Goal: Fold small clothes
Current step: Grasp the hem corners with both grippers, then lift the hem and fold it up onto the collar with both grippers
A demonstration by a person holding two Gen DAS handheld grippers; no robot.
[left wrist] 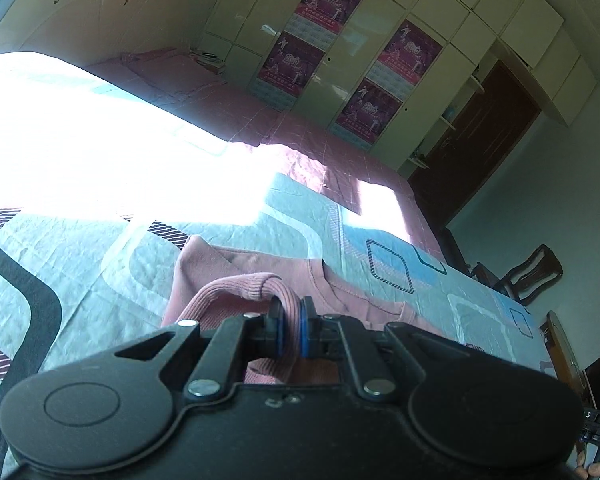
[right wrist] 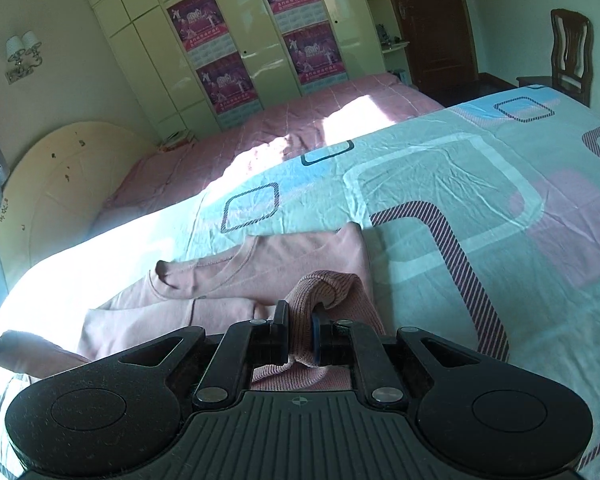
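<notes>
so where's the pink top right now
The pink top lies on the patterned bedsheet in front of both cameras, its ribbed hem pinched by the left gripper and right gripper.

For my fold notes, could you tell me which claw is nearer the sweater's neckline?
Cannot tell; both hold the pink sweater. The left claw pinches its ribbed hem; the right claw pinches ribbed fabric too. The neckline lies ahead of each.
</notes>
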